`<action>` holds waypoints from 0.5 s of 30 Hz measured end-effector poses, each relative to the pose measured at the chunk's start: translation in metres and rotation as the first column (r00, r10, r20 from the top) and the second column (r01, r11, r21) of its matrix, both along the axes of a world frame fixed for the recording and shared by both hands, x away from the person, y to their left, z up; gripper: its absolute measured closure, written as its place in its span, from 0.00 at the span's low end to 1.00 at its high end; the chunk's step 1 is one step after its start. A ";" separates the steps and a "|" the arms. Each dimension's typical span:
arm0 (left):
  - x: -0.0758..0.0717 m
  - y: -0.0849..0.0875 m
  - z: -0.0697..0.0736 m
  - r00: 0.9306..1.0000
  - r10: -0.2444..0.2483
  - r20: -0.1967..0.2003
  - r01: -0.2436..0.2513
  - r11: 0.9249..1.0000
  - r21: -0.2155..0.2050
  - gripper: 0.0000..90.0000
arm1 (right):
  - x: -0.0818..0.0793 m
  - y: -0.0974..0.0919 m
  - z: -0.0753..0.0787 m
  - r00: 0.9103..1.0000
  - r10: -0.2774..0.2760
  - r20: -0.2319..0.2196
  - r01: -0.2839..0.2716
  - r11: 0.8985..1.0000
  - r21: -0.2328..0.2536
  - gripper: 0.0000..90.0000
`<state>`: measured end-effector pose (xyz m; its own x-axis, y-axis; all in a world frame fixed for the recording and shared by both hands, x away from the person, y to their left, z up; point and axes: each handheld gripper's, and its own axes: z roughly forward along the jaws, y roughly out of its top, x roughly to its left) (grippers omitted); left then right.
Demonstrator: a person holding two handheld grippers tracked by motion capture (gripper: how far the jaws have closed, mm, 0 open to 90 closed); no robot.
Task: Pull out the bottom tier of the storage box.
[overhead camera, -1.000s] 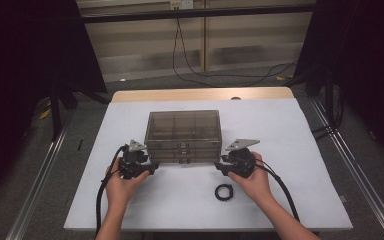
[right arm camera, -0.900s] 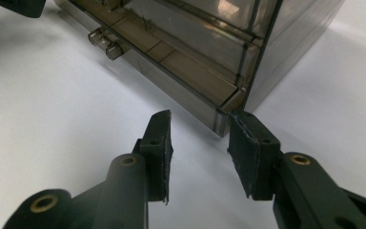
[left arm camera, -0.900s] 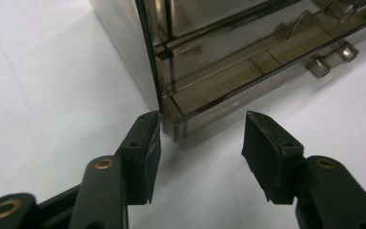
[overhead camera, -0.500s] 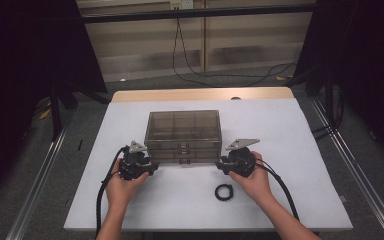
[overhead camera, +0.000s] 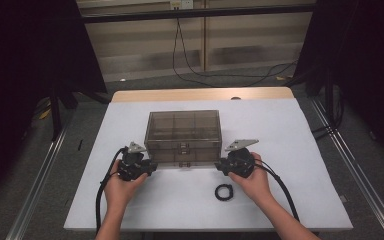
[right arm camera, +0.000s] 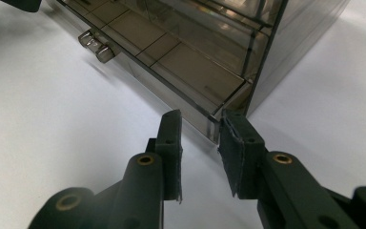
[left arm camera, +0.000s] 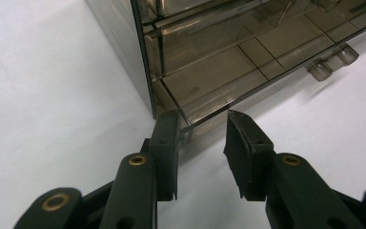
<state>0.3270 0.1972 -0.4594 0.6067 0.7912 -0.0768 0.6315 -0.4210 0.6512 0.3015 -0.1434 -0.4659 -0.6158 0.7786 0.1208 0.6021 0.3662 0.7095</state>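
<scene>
From above, the smoky plastic drawer cabinet (overhead camera: pixel 183 135) stands mid-table, left gripper (overhead camera: pixel 152 166) and right gripper (overhead camera: pixel 219 165) at its 2 front corners. Left gripper view: jaws closing around the bottom drawer (left arm camera: pixel 228 78) corner, apparently not pinching yet. Right gripper view: same. Uneven grip could skew the drawer or drag the cabinet.

White table top (overhead camera: pixel 305 150); grey floor (overhead camera: pixel 30 175); black curtains (overhead camera: pixel 25 50); cable (overhead camera: pixel 195 75) by beige wall (overhead camera: pixel 250 40).

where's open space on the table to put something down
Free: the white table left of the drawer box, its right side out to the edge, and the strip behind the box. Crowded: the near edge, with the left gripper, right gripper and black ring.
</scene>
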 end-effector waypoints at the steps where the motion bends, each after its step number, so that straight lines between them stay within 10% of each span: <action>1: 0.000 0.000 0.000 1.000 -0.003 -0.003 0.003 1.000 0.004 0.73 | 0.000 0.000 0.000 1.000 0.002 0.001 -0.002 1.000 -0.001 0.78; 15: -0.005 0.001 0.000 1.000 0.019 -0.025 -0.019 1.000 -0.021 0.73 | -0.001 0.000 0.000 1.000 0.021 0.000 -0.021 1.000 -0.004 0.79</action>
